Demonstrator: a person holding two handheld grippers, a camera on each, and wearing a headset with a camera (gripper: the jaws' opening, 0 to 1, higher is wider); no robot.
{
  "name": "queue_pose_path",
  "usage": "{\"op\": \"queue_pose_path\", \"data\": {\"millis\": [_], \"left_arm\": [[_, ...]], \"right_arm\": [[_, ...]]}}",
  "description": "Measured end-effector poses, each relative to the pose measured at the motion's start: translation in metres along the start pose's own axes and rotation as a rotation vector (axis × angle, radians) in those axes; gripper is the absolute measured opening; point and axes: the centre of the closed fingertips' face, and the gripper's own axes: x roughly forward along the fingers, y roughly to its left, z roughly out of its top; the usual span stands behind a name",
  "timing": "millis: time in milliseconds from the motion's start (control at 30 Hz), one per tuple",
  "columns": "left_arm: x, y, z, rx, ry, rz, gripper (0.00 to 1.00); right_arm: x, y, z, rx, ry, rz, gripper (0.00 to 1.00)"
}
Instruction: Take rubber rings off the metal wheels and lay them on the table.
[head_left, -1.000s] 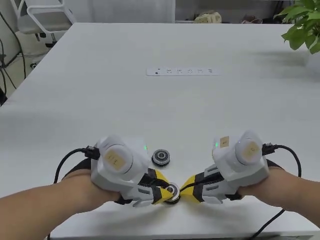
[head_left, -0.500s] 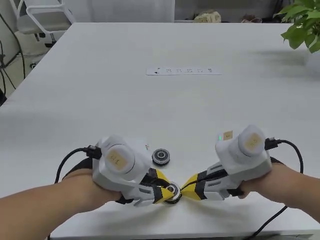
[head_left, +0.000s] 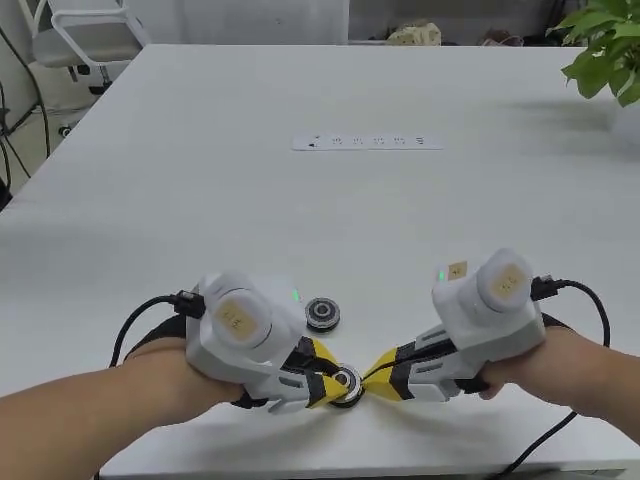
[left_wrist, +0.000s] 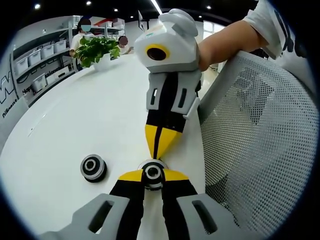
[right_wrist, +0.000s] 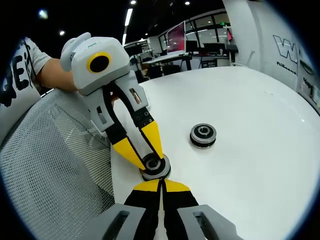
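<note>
One: Two metal wheels are counted on the table (head_left: 300, 200). Where is the one being worked on?

Two: The nearer wheel (head_left: 345, 382) is found at the front edge, between the two grippers. The second wheel (head_left: 321, 313) is laid flat just behind it, apart, and is touched by nothing.

One: How are the jaws set?

Two: The jaws of the left gripper (left_wrist: 152, 175) are clamped on the nearer wheel, one yellow tip at each side. The jaws of the right gripper (right_wrist: 161, 185) are pressed together to one point, and this point is laid against the rim of the same wheel. Whether some rubber is pinched between them cannot be told.

One: How is the thing expected to handle?

Two: The wheel is judged stiff and rather heavy for its size, with smooth metal that can slip, so it is better held across its flat faces. The rubber ring (right_wrist: 202, 143), seen as the dark band on the second wheel, is judged soft and stretchy but seated tight. It should be caught at its outer edge, lifted over the rim and peeled around, not pulled straight. A small spring-back may be expected when it is freed.
</note>
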Motion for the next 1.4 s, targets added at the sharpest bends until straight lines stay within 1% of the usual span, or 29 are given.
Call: {"op": "queue_pose_path", "data": {"millis": [133,167,333,467,667,700,733,767,800,867,933,1133,1400], "left_arm": [[0.0,0.0,0.0,0.0,0.001,0.001,0.08],[0.0,0.0,0.0,0.0,0.001,0.002,0.08],[0.0,0.0,0.0,-0.002,0.0,0.003,0.08],[0.0,0.0,0.0,-0.004,-0.001,0.005,0.08],[0.0,0.0,0.0,-0.005,0.0,0.008,0.08],[0.0,0.0,0.0,-0.005,0.0,0.008,0.08],[0.0,0.0,0.0,-0.006,0.0,0.008,0.08],[0.0,0.0,0.0,-0.006,0.0,0.009,0.08],[0.0,0.0,0.0,-0.006,0.0,0.01,0.08],[0.0,0.0,0.0,-0.006,0.001,0.011,0.08],[0.0,0.0,0.0,-0.006,0.001,0.012,0.08],[0.0,0.001,0.0,-0.006,0.002,0.014,0.08],[0.0,0.0,0.0,-0.005,0.003,0.014,0.08]], "right_arm": [[0.0,0.0,0.0,-0.017,0.01,-0.008,0.0],[-0.001,0.001,0.002,-0.02,0.005,-0.005,0.0],[-0.002,0.0,0.001,-0.028,0.012,-0.013,0.0],[0.0,-0.003,-0.001,0.016,0.002,-0.011,0.0],[-0.001,-0.006,0.002,0.105,-0.032,-0.013,0.0],[-0.002,-0.007,0.005,0.129,-0.059,-0.011,0.0],[-0.003,-0.005,0.012,0.16,-0.096,0.006,0.0],[-0.004,-0.004,0.012,0.186,-0.095,0.016,0.0],[-0.004,-0.006,0.009,0.179,-0.082,0.007,0.0],[-0.003,-0.005,0.01,0.171,-0.085,0.006,0.0],[-0.003,-0.005,0.01,0.192,-0.092,0.01,0.0],[-0.003,-0.003,0.012,0.207,-0.11,0.024,0.0],[-0.003,-0.001,0.013,0.202,-0.111,0.028,0.0]]}}
